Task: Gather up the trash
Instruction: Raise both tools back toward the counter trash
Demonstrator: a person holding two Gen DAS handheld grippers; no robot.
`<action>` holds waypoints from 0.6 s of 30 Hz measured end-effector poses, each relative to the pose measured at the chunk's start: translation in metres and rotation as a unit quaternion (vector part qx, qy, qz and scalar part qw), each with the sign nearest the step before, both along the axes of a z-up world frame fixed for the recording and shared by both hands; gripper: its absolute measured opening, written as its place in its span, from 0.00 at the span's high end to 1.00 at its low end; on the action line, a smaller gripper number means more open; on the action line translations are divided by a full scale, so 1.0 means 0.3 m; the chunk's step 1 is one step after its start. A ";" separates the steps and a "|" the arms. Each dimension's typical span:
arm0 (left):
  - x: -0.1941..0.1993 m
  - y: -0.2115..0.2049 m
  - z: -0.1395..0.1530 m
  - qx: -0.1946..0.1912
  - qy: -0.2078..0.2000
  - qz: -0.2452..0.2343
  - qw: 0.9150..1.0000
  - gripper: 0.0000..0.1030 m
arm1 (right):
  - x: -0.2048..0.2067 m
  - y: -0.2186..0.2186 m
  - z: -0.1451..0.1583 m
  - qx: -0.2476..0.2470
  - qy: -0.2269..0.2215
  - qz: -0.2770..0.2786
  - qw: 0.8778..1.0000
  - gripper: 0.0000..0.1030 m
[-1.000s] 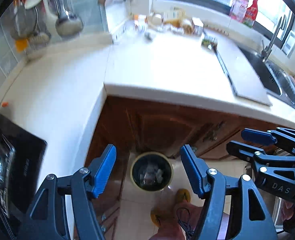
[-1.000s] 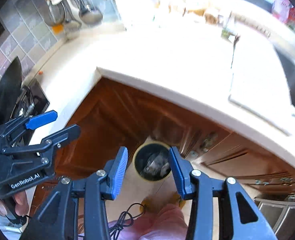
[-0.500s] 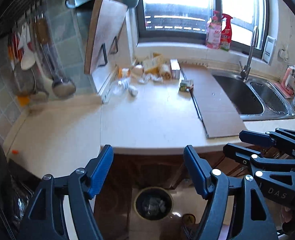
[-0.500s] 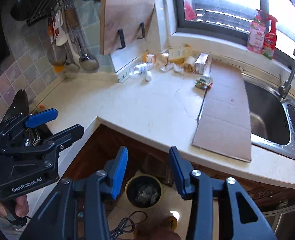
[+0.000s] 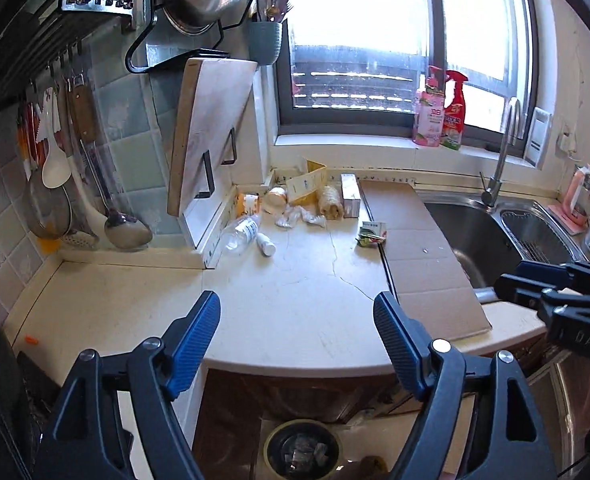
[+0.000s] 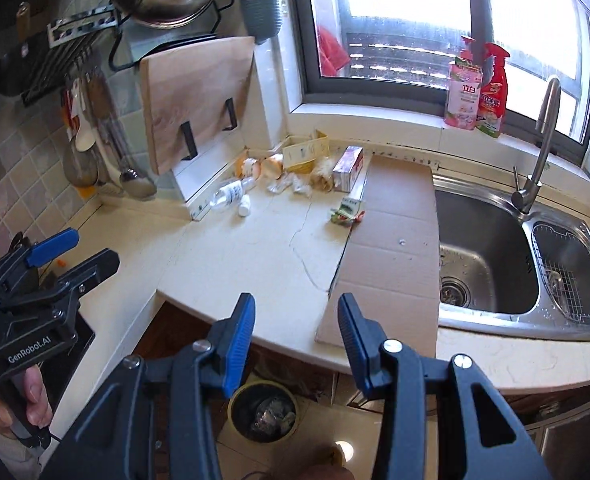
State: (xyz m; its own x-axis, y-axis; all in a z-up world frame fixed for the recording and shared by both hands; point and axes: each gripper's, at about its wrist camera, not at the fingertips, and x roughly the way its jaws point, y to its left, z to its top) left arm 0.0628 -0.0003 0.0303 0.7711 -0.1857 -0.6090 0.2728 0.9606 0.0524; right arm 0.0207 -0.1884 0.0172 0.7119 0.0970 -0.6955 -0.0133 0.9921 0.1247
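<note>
Trash: clear plastic bottle [image 5: 240, 233], crumpled wrappers [image 5: 299, 216], small cartons [image 5: 350, 200] clustered at back of cream stone counter [image 5: 295, 300]. Left gripper [image 5: 297, 338] jaws wide, just been opening, empty. Right gripper [image 6: 295, 334] jaws part open, empty. Round bin [image 6: 264, 412] on floor below.

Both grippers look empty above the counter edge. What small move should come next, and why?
Probably reach the left gripper forward toward the clear plastic bottle lying on the pale stone counter. Its jaws have just been opening with nothing between them, the litter sits at the back, and the round bin is below.
</note>
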 end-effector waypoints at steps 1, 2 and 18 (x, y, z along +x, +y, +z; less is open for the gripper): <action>0.025 0.002 -0.002 0.000 0.000 0.005 1.000 0.25 | 0.028 -0.019 0.002 0.005 -0.002 0.000 1.000 0.58; 0.049 0.004 -0.005 0.000 0.001 0.010 1.000 0.25 | 0.051 -0.032 0.000 0.009 -0.003 0.000 1.000 0.58; 0.783 -0.085 -0.320 -0.003 0.127 0.075 0.989 0.32 | 0.813 -0.321 -0.302 0.106 0.097 -0.008 0.990 0.58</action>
